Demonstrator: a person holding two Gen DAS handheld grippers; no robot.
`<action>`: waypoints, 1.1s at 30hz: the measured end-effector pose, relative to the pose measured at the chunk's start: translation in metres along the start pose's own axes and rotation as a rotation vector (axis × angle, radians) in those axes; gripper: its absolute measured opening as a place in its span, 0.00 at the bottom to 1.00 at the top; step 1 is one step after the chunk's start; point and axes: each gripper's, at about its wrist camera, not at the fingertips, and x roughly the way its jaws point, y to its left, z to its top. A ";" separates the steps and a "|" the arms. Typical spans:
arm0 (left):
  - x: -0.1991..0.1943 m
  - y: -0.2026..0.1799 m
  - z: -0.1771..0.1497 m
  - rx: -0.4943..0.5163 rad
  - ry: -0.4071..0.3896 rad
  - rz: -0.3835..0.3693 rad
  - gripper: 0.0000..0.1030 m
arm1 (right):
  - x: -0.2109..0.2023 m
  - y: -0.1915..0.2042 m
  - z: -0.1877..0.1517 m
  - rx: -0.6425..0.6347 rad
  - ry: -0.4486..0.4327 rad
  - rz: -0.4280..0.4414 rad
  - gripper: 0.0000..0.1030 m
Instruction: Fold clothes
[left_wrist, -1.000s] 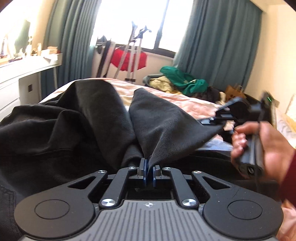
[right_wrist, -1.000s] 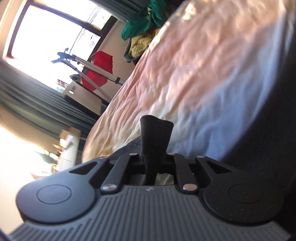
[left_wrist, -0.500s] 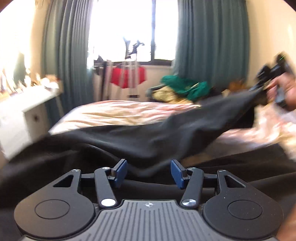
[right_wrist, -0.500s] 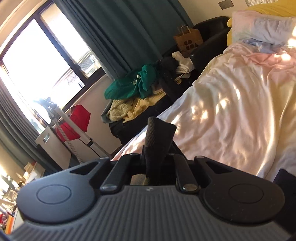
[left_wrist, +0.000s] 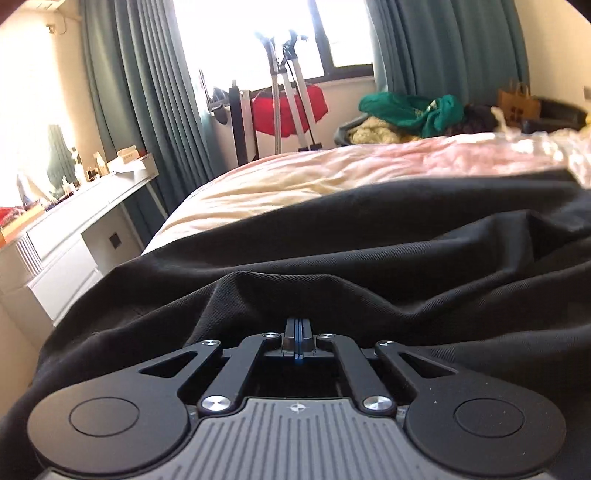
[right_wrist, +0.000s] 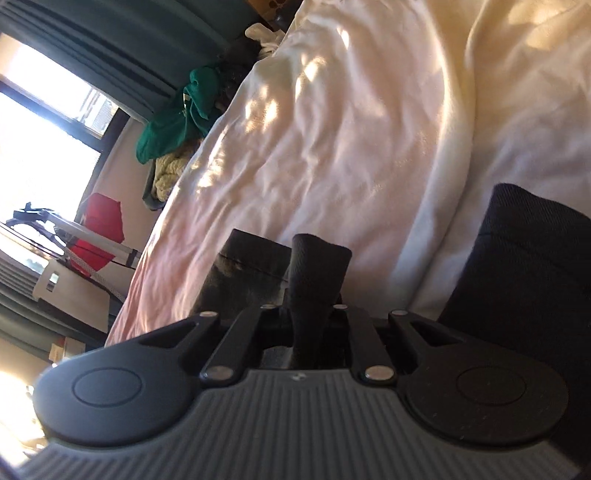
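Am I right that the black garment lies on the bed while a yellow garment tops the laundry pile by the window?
Not quite: the garment topping the laundry pile is green, with a yellowish one beneath it, as the left wrist view shows. The black garment does lie on the bed.

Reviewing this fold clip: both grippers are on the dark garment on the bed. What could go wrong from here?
1. The left gripper looks fully shut with hardly any black garment visible between its blue pads, so its pinch may be thin or missed and could slip.
2. The right gripper clamps only a narrow bunched strip, which a hard pull could tug free.
3. The cloth lies in deep wrinkles; folding now may trap creases.
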 end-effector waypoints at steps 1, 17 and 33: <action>-0.002 0.005 0.002 -0.032 -0.006 -0.018 0.00 | 0.001 0.014 0.005 -0.029 -0.001 -0.011 0.10; -0.056 0.014 0.009 -0.184 -0.041 -0.281 0.00 | -0.077 0.055 0.056 -0.267 -0.327 0.134 0.10; -0.070 0.030 -0.002 -0.259 0.054 -0.233 0.26 | -0.075 -0.053 -0.013 -0.031 -0.207 -0.180 0.38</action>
